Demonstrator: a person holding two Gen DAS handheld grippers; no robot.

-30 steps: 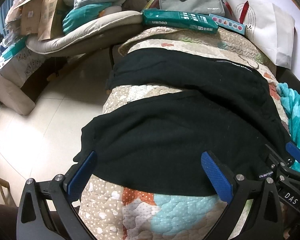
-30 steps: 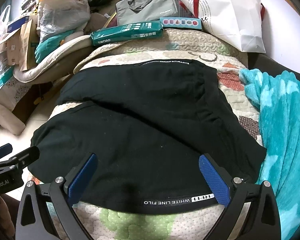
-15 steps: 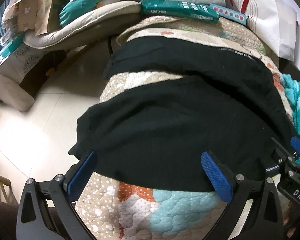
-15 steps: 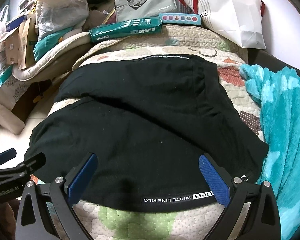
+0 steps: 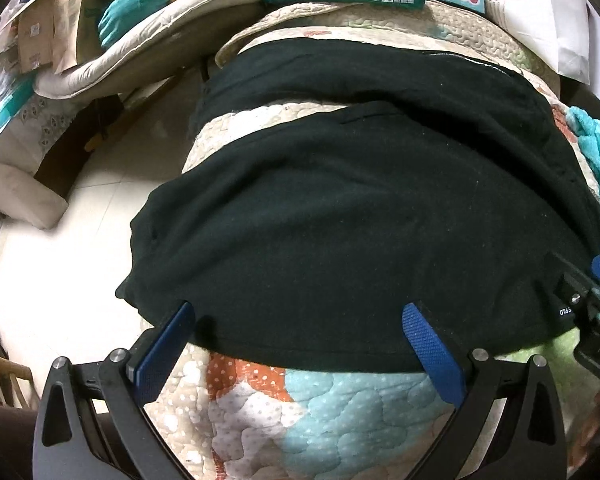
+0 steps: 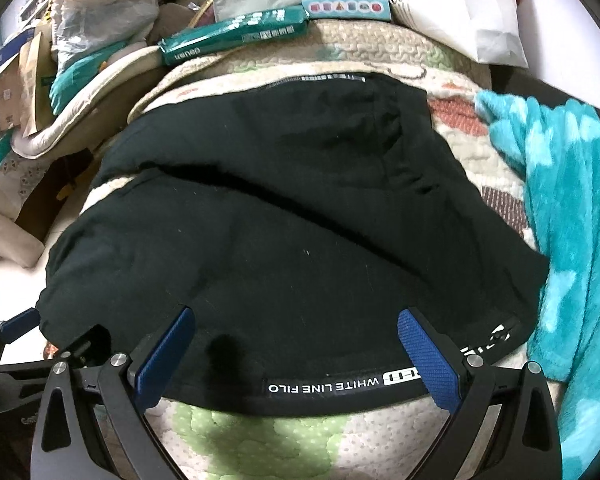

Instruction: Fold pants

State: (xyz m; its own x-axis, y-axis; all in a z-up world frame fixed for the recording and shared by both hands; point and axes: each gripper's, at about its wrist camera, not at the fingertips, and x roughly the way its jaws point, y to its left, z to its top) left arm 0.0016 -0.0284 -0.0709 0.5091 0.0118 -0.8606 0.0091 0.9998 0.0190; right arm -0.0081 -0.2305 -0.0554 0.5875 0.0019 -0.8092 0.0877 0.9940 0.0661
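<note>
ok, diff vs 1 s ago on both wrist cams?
Both claws, left claw and right claw, moved forward to the near edge of the black pants, tips now over the fabric. Both open, nothing gripped. Pants and quilt unchanged.

Both wrist views low at near edge of quilt (image 5: 300, 412), facing forward across black pants (image 6: 300, 240), close in; shared: pants, far clutter.

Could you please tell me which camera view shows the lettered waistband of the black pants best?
The right wrist view: the waistband runs between the open right gripper fingers, its white lettering fully readable. The left wrist view shows only a short lettered end of it at the far right, beside the right gripper.
</note>
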